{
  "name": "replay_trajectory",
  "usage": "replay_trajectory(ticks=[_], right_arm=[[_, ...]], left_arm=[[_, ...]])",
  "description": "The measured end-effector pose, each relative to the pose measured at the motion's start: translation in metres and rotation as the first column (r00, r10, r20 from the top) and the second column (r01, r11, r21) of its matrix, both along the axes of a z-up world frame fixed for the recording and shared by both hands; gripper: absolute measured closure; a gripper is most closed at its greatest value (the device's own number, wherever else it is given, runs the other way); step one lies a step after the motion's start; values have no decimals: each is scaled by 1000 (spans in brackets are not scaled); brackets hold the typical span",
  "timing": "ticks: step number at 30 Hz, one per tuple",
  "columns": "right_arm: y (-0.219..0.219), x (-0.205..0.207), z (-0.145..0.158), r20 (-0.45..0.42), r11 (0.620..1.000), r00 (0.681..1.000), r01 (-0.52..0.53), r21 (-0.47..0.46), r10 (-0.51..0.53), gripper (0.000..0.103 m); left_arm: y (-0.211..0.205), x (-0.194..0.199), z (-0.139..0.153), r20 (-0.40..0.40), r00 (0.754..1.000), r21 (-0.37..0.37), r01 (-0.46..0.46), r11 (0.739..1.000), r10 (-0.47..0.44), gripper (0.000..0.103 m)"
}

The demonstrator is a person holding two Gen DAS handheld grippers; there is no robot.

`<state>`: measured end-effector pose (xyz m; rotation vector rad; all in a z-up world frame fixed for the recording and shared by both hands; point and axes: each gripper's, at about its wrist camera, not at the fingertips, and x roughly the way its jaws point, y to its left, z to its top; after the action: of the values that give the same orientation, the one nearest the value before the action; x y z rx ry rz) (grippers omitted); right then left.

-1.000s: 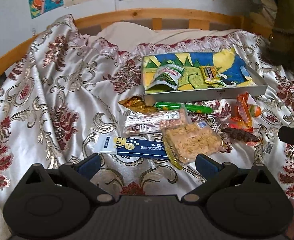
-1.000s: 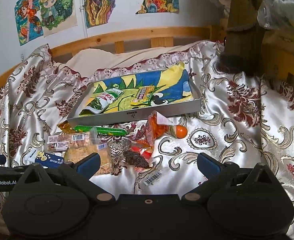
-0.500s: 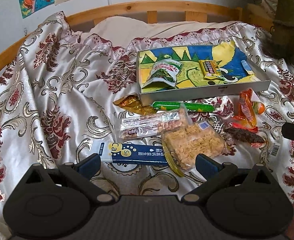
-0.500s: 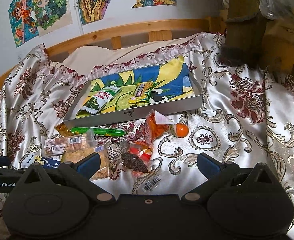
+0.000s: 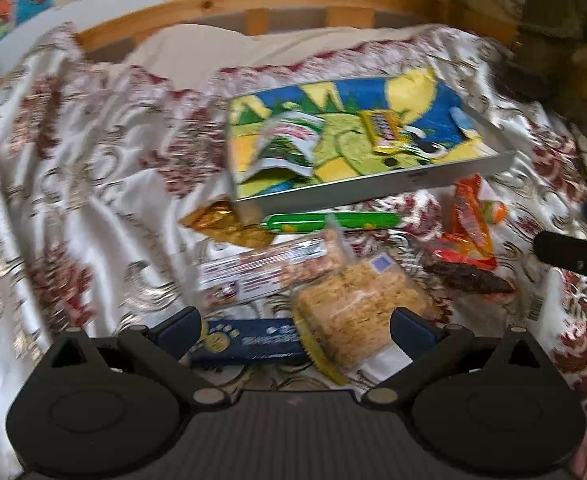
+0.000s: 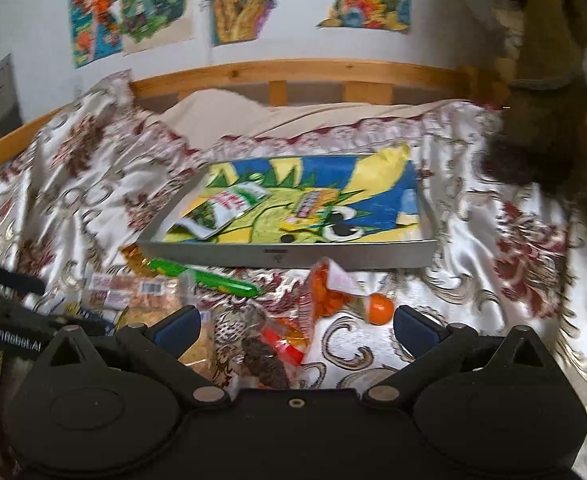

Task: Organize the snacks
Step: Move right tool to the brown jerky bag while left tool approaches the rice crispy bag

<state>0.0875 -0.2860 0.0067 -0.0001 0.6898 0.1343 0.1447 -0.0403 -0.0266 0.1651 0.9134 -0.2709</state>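
A grey tray point(image 5: 433, 178) with a cartoon lining sits on the bed; a green-white pouch point(image 5: 285, 146) and a yellow candy pack point(image 5: 385, 130) lie in it. Loose snacks lie before it: a green stick point(image 5: 333, 222), a gold wrapper point(image 5: 223, 226), a long clear bar pack point(image 5: 261, 274), a rice-crisp pack point(image 5: 357, 316), a blue bar point(image 5: 253, 342), orange packs point(image 5: 467, 216) and a dark brown piece point(image 5: 473, 280). My left gripper point(image 5: 293, 326) is open over the blue bar and crisp pack. My right gripper point(image 6: 295, 322) is open above the orange packs point(image 6: 325, 294) and the brown piece point(image 6: 265, 362), before the tray point(image 6: 289, 254).
A satin patterned bedspread point(image 5: 93, 184) covers the bed. A wooden headboard rail point(image 6: 293, 74) and postered wall stand behind. A brown plush object point(image 6: 541, 92) stands at right. An orange ball point(image 6: 381, 308) lies by the orange packs.
Both grippers have moved forward and lower toward the loose snacks, which now sit between the open fingers. Both views are motion-blurred. Nothing has been picked up.
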Motion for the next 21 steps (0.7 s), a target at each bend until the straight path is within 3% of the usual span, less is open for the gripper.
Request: replay_trajectory(ticks=[5,11,15,21], right_arm=[[8,12,-13,-35,992,993,-113,-63,111,1],[13,31,-27,-84,959,960,-274,-71,268,4],[14,40,-35,-145,939,931,-342,-33,334,11],[16,47,-49,-225,941,918,-338,-8,328,20]], left_arm=[[-8,16,-14,-44,985,-26,163,986,-164,1],[-24,24,-34,-91,933,-54,344,938,-347,1],[-32,29,-48,-92,908,17,412,911,-408,1],[-36,38,-65,-117,878,53,471,880,-463,1]])
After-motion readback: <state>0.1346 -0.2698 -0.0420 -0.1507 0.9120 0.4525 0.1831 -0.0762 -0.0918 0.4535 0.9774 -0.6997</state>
